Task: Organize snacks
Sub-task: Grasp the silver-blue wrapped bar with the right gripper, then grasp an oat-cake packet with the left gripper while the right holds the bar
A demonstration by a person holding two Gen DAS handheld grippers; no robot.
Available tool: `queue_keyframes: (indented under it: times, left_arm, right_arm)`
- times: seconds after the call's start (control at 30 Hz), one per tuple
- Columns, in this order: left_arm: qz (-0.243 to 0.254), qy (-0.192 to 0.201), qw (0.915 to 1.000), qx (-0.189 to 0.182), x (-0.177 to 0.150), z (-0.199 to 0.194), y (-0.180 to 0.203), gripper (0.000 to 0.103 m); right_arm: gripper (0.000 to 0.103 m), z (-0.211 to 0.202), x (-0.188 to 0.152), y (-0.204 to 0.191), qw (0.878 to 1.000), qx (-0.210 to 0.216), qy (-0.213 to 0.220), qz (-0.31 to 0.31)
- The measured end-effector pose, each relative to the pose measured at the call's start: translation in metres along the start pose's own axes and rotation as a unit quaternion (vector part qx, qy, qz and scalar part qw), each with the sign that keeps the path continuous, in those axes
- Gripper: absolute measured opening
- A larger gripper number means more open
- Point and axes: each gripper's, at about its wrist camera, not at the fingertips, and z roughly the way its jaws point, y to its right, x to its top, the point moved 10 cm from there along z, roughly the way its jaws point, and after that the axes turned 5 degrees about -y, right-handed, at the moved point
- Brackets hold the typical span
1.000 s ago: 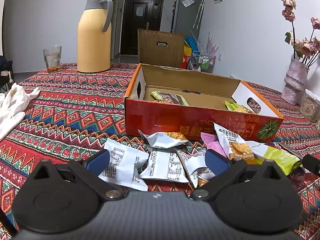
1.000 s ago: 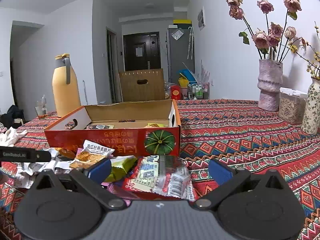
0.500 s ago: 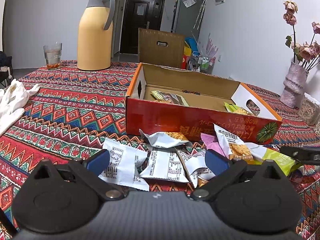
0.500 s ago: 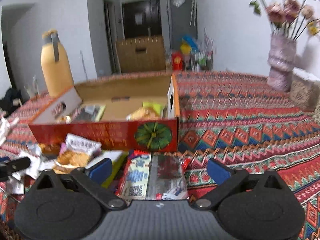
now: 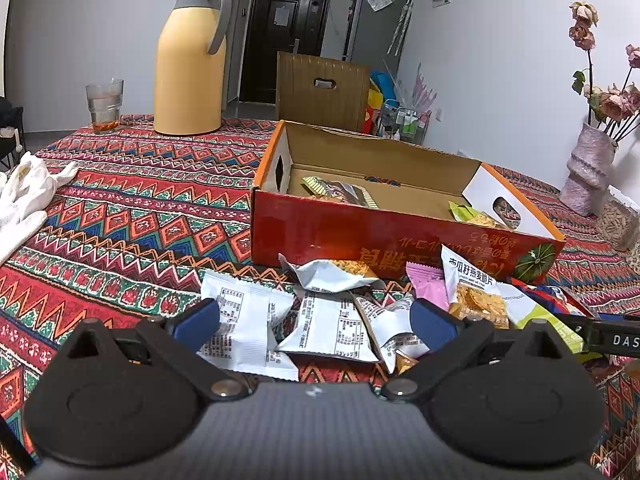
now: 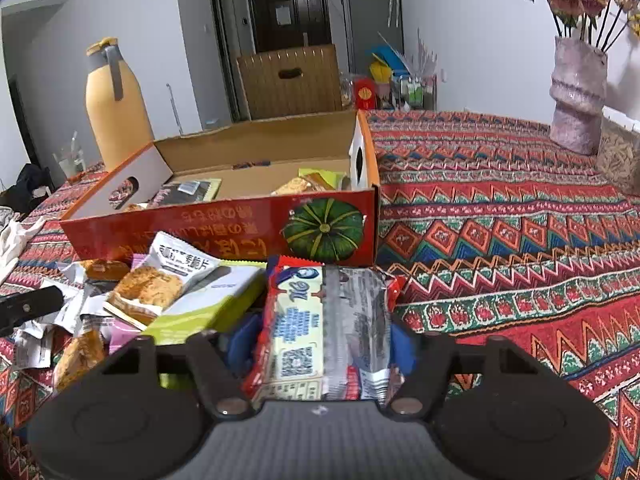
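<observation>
While hovering low over the patterned tablecloth (image 5: 132, 216), left gripper (image 5: 314, 320) spread wide, blue fingertips (image 5: 196, 322) apart and pinching nothing, with white snack packets (image 5: 248, 320) lying on the cloth between and just beyond them. Right gripper (image 6: 320, 340) squeezing a red-and-white biscuit pack (image 6: 324, 320) from both sides, blue pads (image 6: 240, 342) pressing against its edges. Pack pointing forward toward the red cardboard box (image 6: 224, 232), its far end sitting just in front of the pumpkin picture on the box's front wall; cannot tell whether resting on the cloth or lifted.

Box standing open on the table, already holding a dark packet (image 6: 188, 192) toward its left end and a yellow-green packet (image 6: 316, 178) near its right end. Loose snacks crowding the cloth against the box front: an oat-crisp bag (image 6: 160, 280) lying over a lime-green packet (image 6: 208, 304), a pink wrapper (image 5: 428, 284), a silver torn-open pouch (image 5: 332, 274).

Farther back on the table, a yellow thermos jug (image 5: 192, 64) standing upright beside a drinking glass (image 5: 105, 106). White cloth (image 5: 24, 196) lying crumpled at the left edge. Pinkish vase (image 6: 578, 92) with dried roses standing at the far right, near the wall.
</observation>
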Motion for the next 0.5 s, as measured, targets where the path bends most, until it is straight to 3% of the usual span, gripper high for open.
queue_keyframes:
  times: [0.13, 0.5]
  left_arm:
    - [0.0, 0.0, 1.0, 0.0, 0.0, 0.0, 0.0, 0.103]
    - [0.0, -0.01, 0.9999, -0.007, 0.0, 0.003, 0.002, 0.103]
  right_arm:
    - [0.049, -0.012, 0.001, 0.001, 1.0, 0.0, 0.022, 0.002]
    - [0.049, -0.065, 0.0, 0.006, 0.992, -0.003, 0.12, 0.032]
